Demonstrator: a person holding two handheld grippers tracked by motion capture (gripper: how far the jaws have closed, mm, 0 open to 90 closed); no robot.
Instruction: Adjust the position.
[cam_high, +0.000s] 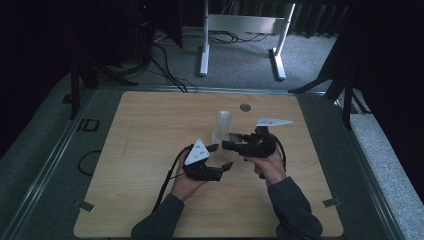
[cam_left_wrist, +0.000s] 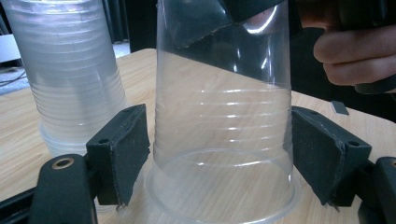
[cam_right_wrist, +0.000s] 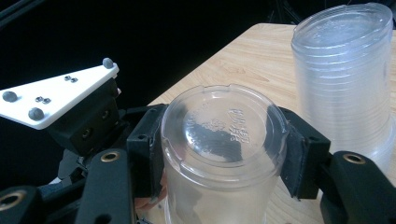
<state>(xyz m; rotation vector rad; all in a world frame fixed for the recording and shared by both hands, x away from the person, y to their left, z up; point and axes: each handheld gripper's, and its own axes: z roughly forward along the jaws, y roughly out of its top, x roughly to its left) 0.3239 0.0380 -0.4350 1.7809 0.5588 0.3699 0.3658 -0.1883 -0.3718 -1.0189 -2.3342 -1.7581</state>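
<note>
With its rim flat on the wooden table and its base up, the single clear cup stands upside down, long axis vertical. Left gripper sits low around the rim end, pads right at the wall, though I can't tell if they actually squeeze. Right gripper is clamped on the cup's top, pads pressed to both sides. The right gripper view shows embossed lettering on the base, too blurry to read. Just beside it stands a stack of cups, also inverted. From the high view the cup is barely visible.
</note>
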